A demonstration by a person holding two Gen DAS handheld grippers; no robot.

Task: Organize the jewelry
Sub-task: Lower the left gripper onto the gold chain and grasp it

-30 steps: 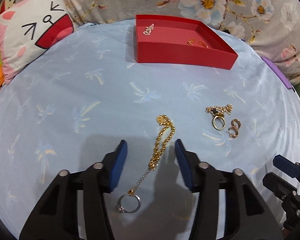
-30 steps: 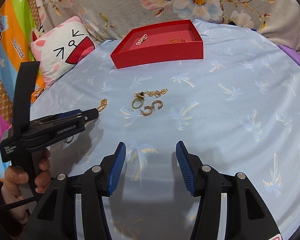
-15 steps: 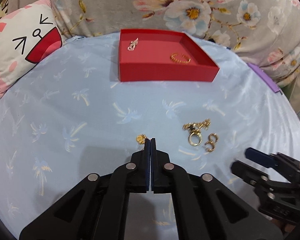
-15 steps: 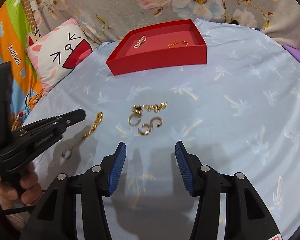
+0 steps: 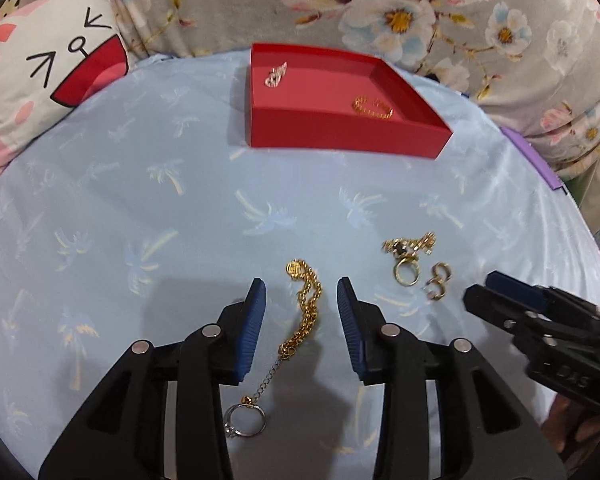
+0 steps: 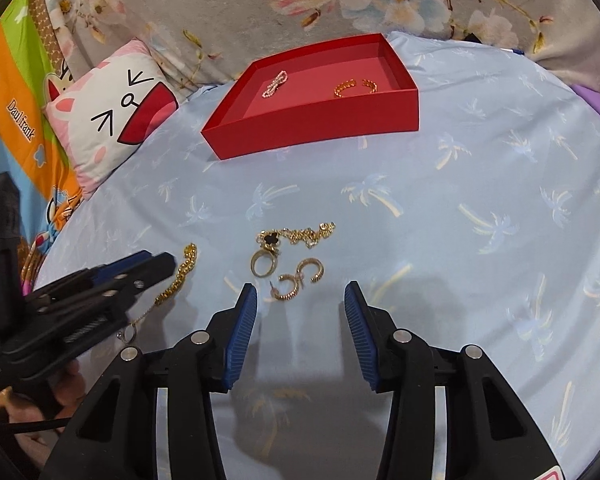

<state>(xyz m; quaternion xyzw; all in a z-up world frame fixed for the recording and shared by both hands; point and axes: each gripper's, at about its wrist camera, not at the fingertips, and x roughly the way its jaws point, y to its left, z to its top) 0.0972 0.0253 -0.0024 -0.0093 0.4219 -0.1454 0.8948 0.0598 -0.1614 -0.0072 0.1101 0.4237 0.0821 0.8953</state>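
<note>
A gold chain bracelet [image 5: 306, 312] with a silver ring [image 5: 246, 420] at its near end lies on the blue cloth. My left gripper [image 5: 301, 286] straddles it; its jaws are opening and the pads do not touch it. To the right lie a gold ring [image 6: 264, 264], a black-clover chain [image 6: 300, 234] and two hoop earrings [image 6: 300, 276]. My right gripper [image 6: 300, 288] stands just short of the earrings, its jaws closing with nothing between them. The red tray [image 6: 312, 128] at the back holds a pearl bow [image 6: 275, 84] and a gold bangle [image 6: 354, 86].
A cat-face pillow [image 5: 52, 80] leans at the back left beside the tray. A floral blanket [image 5: 420, 12] rises behind the cloth. A purple edge [image 5: 532, 160] borders the cloth at the right. A person's hand [image 6: 28, 408] holds the left gripper's handle.
The left jaws shut over the chain half a second ago and have parted again; the chain lies on the cloth as before. The right gripper has come nearer the earrings, its jaws slightly narrower.
</note>
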